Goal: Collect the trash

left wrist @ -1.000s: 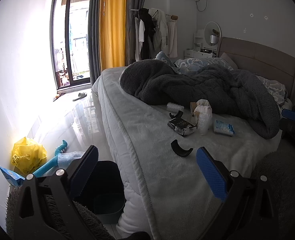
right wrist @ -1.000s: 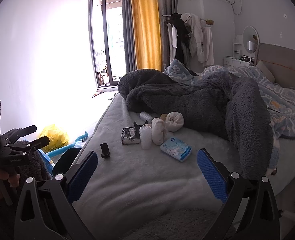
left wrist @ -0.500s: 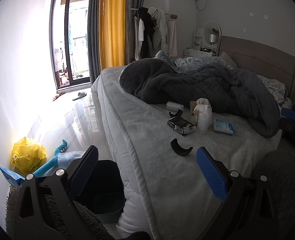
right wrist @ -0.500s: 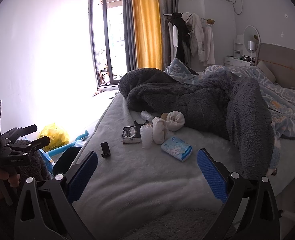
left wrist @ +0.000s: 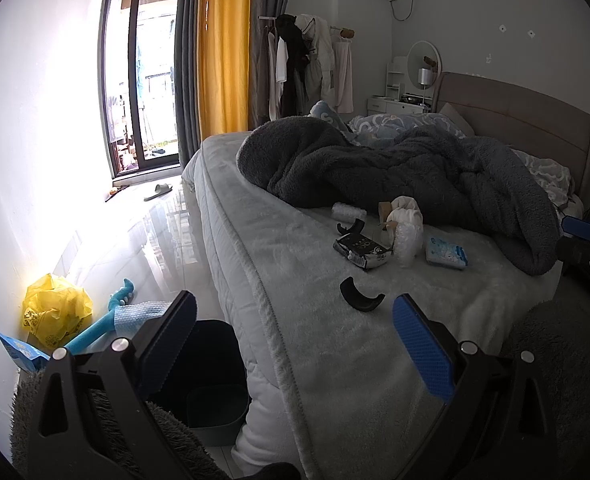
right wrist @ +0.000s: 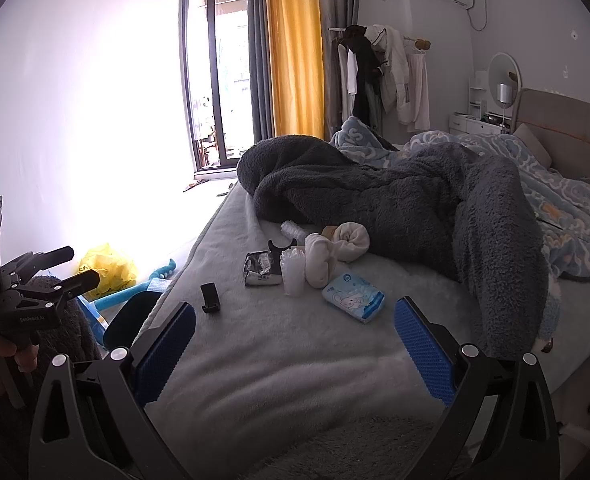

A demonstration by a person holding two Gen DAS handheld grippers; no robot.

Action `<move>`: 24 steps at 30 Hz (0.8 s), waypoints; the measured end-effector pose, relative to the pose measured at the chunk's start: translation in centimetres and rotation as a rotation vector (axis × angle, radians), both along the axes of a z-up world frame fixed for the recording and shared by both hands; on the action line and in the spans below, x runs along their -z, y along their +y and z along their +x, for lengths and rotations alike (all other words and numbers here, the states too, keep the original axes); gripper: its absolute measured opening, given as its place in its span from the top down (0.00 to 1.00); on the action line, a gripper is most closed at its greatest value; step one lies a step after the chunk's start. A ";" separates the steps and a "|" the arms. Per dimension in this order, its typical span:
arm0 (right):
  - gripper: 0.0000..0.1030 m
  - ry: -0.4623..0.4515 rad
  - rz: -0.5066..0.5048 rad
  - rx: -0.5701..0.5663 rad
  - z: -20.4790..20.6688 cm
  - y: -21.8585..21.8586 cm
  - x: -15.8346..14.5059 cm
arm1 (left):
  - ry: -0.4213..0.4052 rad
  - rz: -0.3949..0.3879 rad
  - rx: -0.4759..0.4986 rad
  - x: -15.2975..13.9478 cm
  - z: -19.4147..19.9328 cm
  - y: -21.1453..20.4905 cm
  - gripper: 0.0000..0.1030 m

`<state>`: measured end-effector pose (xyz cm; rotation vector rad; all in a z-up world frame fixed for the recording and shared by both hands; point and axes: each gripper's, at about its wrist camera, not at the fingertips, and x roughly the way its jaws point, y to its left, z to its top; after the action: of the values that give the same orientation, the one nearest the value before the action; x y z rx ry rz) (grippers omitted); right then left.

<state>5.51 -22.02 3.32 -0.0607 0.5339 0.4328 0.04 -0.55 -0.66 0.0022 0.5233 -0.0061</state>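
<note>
Both tongs gape empty: left tongs (left wrist: 293, 326) over the bed (left wrist: 335, 360) edge, right tongs (right wrist: 295, 336) above the mattress. Trash lies mid-bed beside the grey blanket (right wrist: 395, 196): a black clip (left wrist: 360, 295) nearest, then a crumpled wrapper (left wrist: 362, 249), a plastic cup (right wrist: 293, 272), a white sock (right wrist: 337, 246) and a tissue pack (right wrist: 354, 297). On the floor beside the bed stands a dark bin (left wrist: 215, 376), near a yellow bag (left wrist: 57, 310).
</note>
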 end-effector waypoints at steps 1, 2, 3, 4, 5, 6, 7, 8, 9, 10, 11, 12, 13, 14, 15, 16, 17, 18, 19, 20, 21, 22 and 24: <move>0.03 0.000 0.000 0.000 0.0 0.0 0.0 | 0.000 0.000 0.000 0.0 0.0 0.0 0.03; 0.03 0.000 0.000 0.000 0.0 0.0 0.0 | 0.000 0.000 0.000 0.0 0.0 0.0 0.03; 0.03 0.000 -0.001 0.000 0.0 0.0 0.1 | 0.001 0.000 0.000 0.0 0.0 0.0 0.03; 0.03 0.000 -0.001 0.000 0.0 0.0 0.0 | 0.001 0.000 0.000 0.0 0.0 0.0 0.03; 0.03 0.001 -0.001 0.000 0.0 0.0 0.0 | 0.001 -0.001 0.000 0.0 0.0 0.0 0.03; 0.03 0.000 -0.001 0.000 0.0 0.0 0.0 | 0.001 -0.001 0.000 0.0 0.0 0.0 0.03; 0.03 0.001 -0.001 0.000 0.0 0.0 0.1 | 0.001 -0.001 -0.001 0.0 0.0 0.0 0.03; 0.03 0.000 -0.001 0.000 0.0 0.0 0.0 | 0.001 -0.001 -0.001 0.0 0.0 0.0 0.03; 0.03 0.000 -0.001 0.000 0.0 0.0 0.0 | 0.001 -0.001 0.000 0.0 0.0 0.0 0.03; 0.03 0.000 -0.001 0.000 0.0 0.0 0.0 | 0.002 0.000 -0.001 0.0 0.0 0.0 0.03; 0.03 0.000 -0.001 0.000 0.0 0.0 0.0 | 0.002 0.000 0.000 0.0 0.0 0.0 0.03; 0.03 0.000 -0.001 0.000 0.0 0.1 0.0 | 0.002 0.000 0.001 0.0 0.0 0.0 0.03; 0.03 0.000 -0.001 0.000 0.0 0.1 0.0 | 0.002 0.001 0.001 0.1 0.0 -0.1 0.03; 0.03 0.000 -0.002 0.000 0.0 0.1 0.0 | 0.002 0.000 0.001 0.0 0.0 0.0 0.03; 0.03 0.000 -0.002 0.000 0.0 0.1 0.0 | 0.002 0.000 0.001 0.1 0.0 -0.1 0.03; 0.03 0.001 -0.003 0.000 0.0 0.1 0.0 | 0.002 0.000 0.001 0.1 0.0 -0.1 0.03; 0.03 0.001 -0.003 -0.001 0.0 0.1 0.1 | 0.002 -0.001 0.001 0.1 0.0 -0.1 0.03; 0.03 0.001 -0.003 -0.001 0.0 0.1 0.1 | 0.003 0.000 0.000 0.1 0.1 -0.1 0.03; 0.03 0.001 -0.003 -0.001 0.0 0.1 0.1 | 0.003 -0.001 0.000 0.1 0.0 -0.1 0.03; 0.03 0.001 -0.003 -0.001 0.0 0.1 0.1 | 0.003 -0.001 0.000 0.1 0.1 -0.1 0.03; 0.03 0.002 -0.003 -0.001 0.0 0.1 0.1 | 0.003 0.000 0.000 0.1 0.1 -0.1 0.03; 0.03 0.001 -0.003 -0.001 0.0 0.1 0.1 | 0.004 0.001 -0.001 0.3 0.0 -0.2 0.03; 0.03 0.001 -0.004 -0.001 0.0 0.1 0.1 | 0.008 0.004 -0.003 0.5 -0.1 -0.5 0.03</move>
<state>5.54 -21.92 3.27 -0.0642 0.5353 0.4326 -0.11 -1.00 -1.18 0.0051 0.5308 -0.0023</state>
